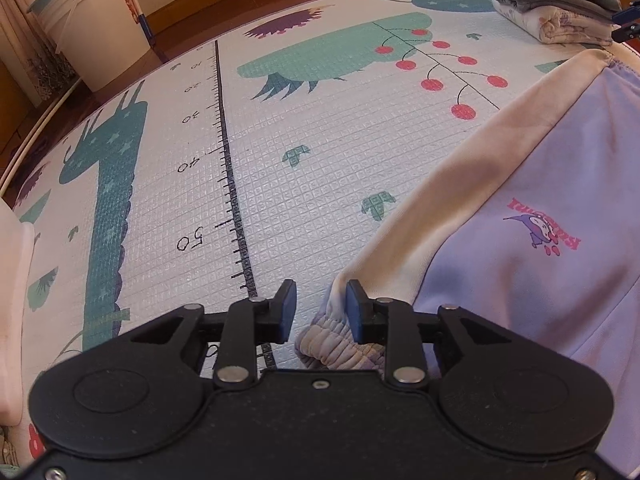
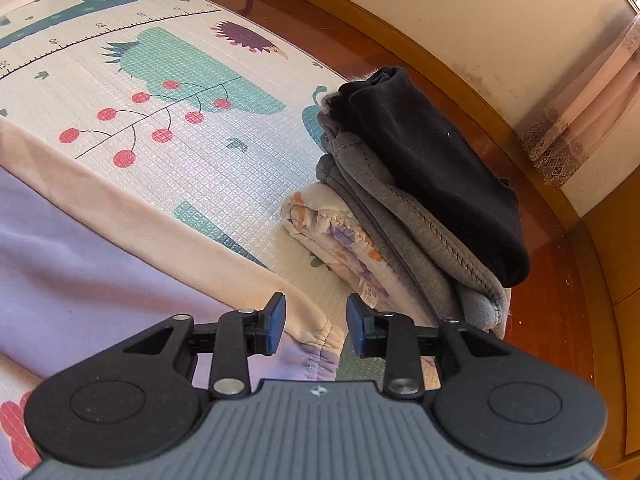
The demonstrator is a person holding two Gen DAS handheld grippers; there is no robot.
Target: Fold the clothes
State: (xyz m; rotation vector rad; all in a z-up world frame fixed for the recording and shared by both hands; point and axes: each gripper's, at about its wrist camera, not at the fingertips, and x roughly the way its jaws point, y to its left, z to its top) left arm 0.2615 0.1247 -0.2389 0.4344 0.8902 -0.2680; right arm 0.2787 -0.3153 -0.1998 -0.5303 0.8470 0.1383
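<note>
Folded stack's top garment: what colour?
Black, over grey and floral-print layers; clearest in the right wrist view.

A play mat (image 1: pixel 280 168) printed with a numbered ruler line (image 1: pixel 224 152), teal giraffes, red berries (image 2: pixel 160 135) and a purple hedgehog (image 2: pixel 248 38) covers a wooden floor (image 2: pixel 560 320). A white bucket (image 1: pixel 96 24) stands beside the mat, near a lace-edged curtain (image 2: pixel 576 128).
</note>
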